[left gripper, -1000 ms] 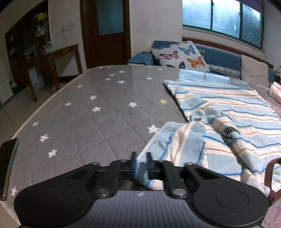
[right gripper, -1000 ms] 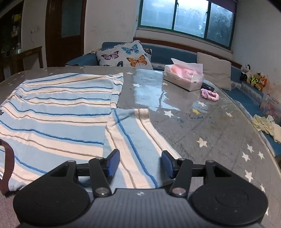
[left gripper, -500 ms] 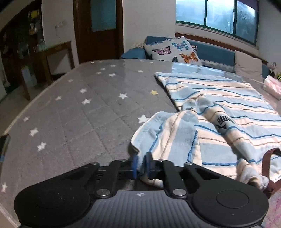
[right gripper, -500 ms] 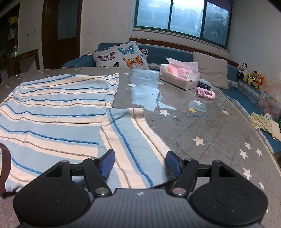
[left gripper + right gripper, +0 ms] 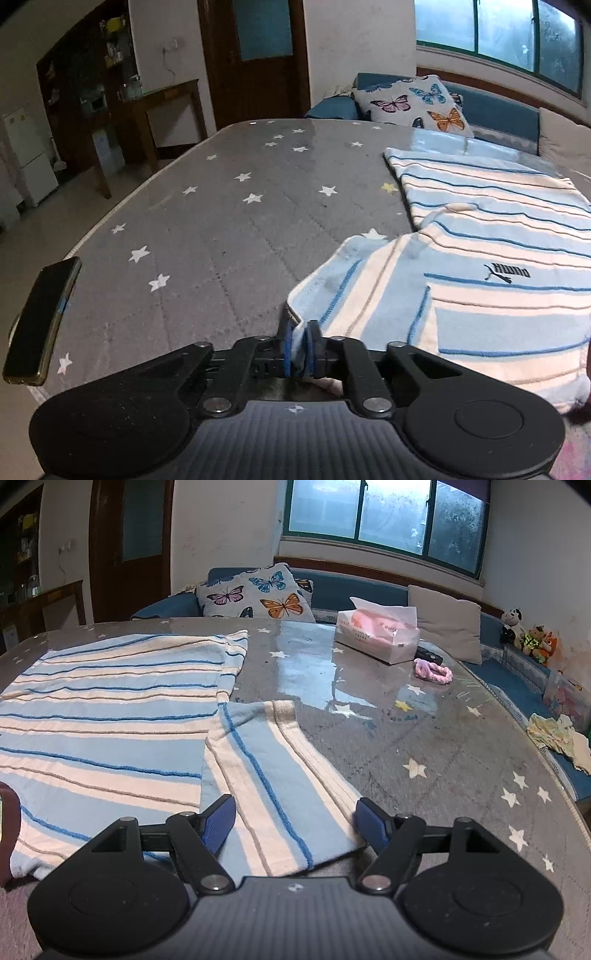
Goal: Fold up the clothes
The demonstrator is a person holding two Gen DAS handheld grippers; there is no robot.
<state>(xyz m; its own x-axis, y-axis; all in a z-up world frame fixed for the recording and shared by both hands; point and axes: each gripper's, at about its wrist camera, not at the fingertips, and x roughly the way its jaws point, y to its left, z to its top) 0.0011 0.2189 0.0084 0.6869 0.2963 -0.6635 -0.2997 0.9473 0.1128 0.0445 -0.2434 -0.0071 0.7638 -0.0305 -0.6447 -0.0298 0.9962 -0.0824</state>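
A light blue and cream striped shirt lies spread on the grey star-print table. My left gripper is shut on the cuff of the shirt's left sleeve, which is folded inward over the body beside a black logo. In the right wrist view the same shirt lies flat, and its right sleeve stretches toward me. My right gripper is open, its blue pads on either side of that sleeve's end, low over it.
A dark phone rests at the table's left edge. A tissue box, a pink scrunchie and a dark remote sit at the far right. Behind the table stand a butterfly cushion, a blue sofa and a window.
My left gripper has carried the sleeve cuff rightward over the shirt body, flattening the fold so the logo shows. My right gripper has opened wider and moved nearer the right sleeve's end.
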